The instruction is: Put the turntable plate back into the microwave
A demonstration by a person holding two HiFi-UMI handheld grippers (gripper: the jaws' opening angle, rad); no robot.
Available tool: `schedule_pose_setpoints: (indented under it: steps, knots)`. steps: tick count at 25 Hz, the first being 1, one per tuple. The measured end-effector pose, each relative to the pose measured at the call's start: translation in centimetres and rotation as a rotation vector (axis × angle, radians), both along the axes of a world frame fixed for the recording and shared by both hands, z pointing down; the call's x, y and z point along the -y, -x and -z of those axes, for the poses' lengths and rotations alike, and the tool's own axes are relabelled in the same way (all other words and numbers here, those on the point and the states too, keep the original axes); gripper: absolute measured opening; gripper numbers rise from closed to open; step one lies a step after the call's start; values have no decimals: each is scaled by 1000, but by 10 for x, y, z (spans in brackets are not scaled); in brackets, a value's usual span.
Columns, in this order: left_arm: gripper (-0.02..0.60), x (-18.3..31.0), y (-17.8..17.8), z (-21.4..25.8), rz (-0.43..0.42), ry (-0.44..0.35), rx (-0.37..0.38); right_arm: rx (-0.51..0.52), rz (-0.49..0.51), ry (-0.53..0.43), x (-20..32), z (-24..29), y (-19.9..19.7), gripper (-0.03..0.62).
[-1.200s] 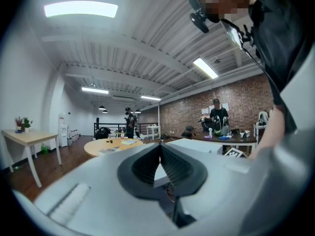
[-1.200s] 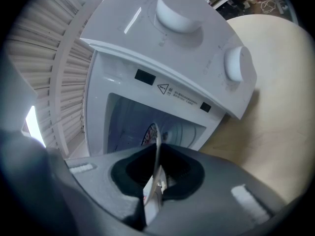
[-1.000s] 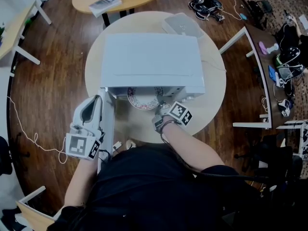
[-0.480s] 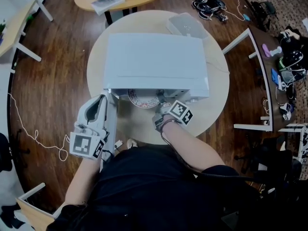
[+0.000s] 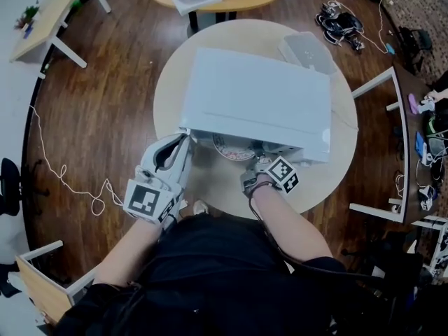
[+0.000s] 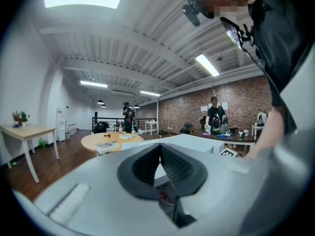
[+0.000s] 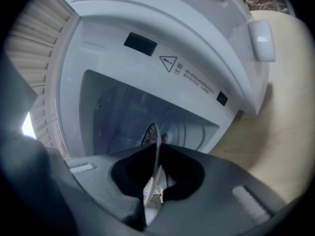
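- The turntable plate (image 5: 233,148) lies halfway through the front opening of the microwave (image 5: 259,100), with its near rim projecting out.
- The right gripper (image 5: 259,166) is clamped on that near rim, and the plate sits edge-on between its jaws.
- The left gripper (image 5: 179,145) is closed and appears empty, beside the opening's left edge.
- The microwave stands mid-bench (image 5: 210,187).
- Judgement: insertion is partly done. Seating the plate on its hub and releasing it remain.
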State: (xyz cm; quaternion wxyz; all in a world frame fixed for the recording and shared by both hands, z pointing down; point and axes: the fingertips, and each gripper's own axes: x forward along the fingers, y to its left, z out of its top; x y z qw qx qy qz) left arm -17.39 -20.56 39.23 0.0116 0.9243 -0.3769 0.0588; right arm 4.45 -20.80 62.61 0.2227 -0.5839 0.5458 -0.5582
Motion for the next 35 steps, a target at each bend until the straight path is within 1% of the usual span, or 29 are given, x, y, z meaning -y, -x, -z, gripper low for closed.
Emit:
schedule_pose_setpoints:
  steps: [7,12,18,23,25,29,32,35]
  knots:
    - [5,4,-3,-1,5,5,6,3,-18,5,3,-4,-3,18]
    - [5,3,-9,0,9,9,31,-4,-29,10,4,-5,-7,18]
    - [5,4,-8,-2,-1,8,20,-6,-43,11,8,-6,-6,18]
    - [5,7,-8,0,10,16,11,-3,-47,15,12,-9,-4,18]
    - [5,9,-9,1,8,18,-3,-3,-48,15,15,-9,-3,18]
    - [5,14,-7,-1,17,24,2,-8,-46,12,21,-11,-2,18]
    - [5,15,-8,-9,9,21,22,-9,-51,19,23,-15,-4,18]
    - [5,17,-11,-13,4,31,7,-6,-59,29,22,-21,-7,18]
